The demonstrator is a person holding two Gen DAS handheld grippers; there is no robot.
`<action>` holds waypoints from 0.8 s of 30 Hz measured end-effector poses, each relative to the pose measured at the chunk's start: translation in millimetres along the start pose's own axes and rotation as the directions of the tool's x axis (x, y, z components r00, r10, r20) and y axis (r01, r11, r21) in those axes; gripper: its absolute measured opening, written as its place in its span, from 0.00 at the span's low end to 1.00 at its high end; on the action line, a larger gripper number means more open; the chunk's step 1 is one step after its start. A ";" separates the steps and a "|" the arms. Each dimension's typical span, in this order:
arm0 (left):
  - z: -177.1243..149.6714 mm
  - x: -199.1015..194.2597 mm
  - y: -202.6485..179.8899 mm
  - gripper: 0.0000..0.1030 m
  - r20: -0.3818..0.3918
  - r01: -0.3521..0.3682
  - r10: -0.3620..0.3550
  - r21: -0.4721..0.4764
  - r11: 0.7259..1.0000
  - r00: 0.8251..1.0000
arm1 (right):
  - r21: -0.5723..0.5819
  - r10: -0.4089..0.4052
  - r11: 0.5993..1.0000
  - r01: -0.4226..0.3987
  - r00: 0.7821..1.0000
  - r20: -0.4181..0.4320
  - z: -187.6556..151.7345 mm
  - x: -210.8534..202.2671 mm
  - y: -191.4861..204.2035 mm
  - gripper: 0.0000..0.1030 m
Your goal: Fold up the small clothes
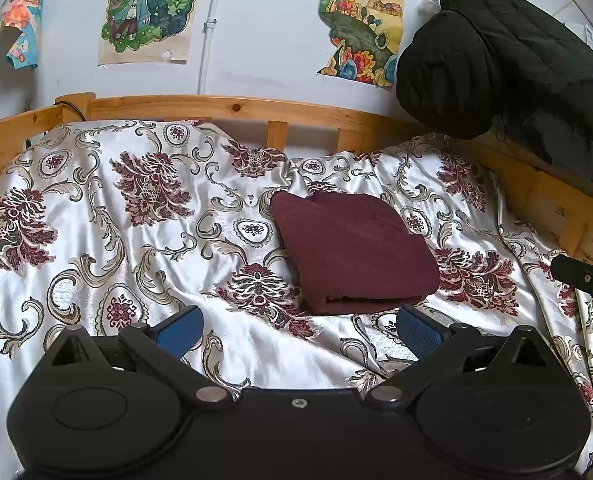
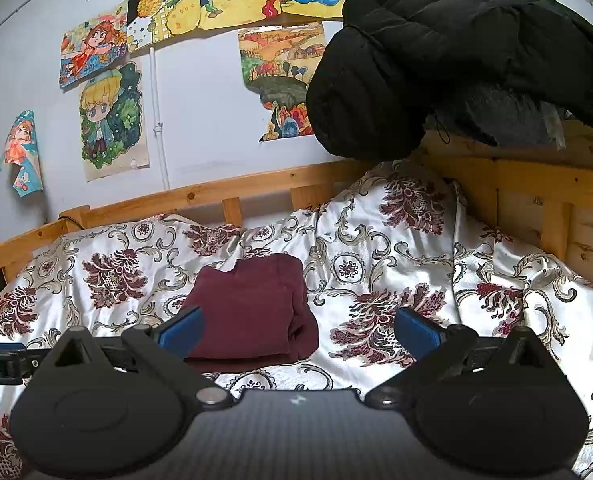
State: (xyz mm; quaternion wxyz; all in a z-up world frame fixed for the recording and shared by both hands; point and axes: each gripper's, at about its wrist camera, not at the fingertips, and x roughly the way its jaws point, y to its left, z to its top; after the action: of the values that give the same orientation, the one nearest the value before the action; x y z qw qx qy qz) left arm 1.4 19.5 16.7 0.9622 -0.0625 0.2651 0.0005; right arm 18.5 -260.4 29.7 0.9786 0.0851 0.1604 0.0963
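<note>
A dark red garment (image 1: 352, 252) lies folded into a compact rectangle on the floral bed cover (image 1: 116, 240). It also shows in the right wrist view (image 2: 252, 312). My left gripper (image 1: 299, 330) is open and empty, hovering just in front of the garment's near edge. My right gripper (image 2: 299, 330) is open and empty, held to the right of the garment, with its left finger (image 2: 182, 330) in front of the garment's near left corner. Part of the right gripper (image 1: 584, 278) shows at the right edge of the left wrist view.
A wooden bed rail (image 1: 256, 110) runs along the far and right sides. A black padded jacket (image 1: 496, 60) hangs over the right rail, also seen in the right wrist view (image 2: 436, 60). Drawings (image 1: 148, 8) hang on the wall behind.
</note>
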 end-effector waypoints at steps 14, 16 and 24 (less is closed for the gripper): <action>-0.3 0.6 0.0 0.99 -0.005 0.001 -0.001 0.000 1.000 1.000 | 0.005 -0.001 1.000 0.001 1.000 0.001 -1.3 0.4 -0.6 1.00; -0.9 1.0 0.4 0.99 -0.008 0.003 -0.003 -0.002 1.000 1.000 | 0.008 -0.002 1.000 0.002 1.000 0.000 -3.2 1.0 0.5 1.00; -1.1 1.3 0.4 0.99 -0.009 0.003 -0.004 -0.003 1.000 1.000 | 0.007 -0.002 1.000 0.002 1.000 -0.001 -2.5 1.0 0.2 1.00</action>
State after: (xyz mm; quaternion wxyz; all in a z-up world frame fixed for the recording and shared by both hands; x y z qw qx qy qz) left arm 2.0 19.8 15.1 0.9609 -0.0646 0.2694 -0.0010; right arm 18.6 -259.7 27.2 0.9784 0.0886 0.1612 0.0946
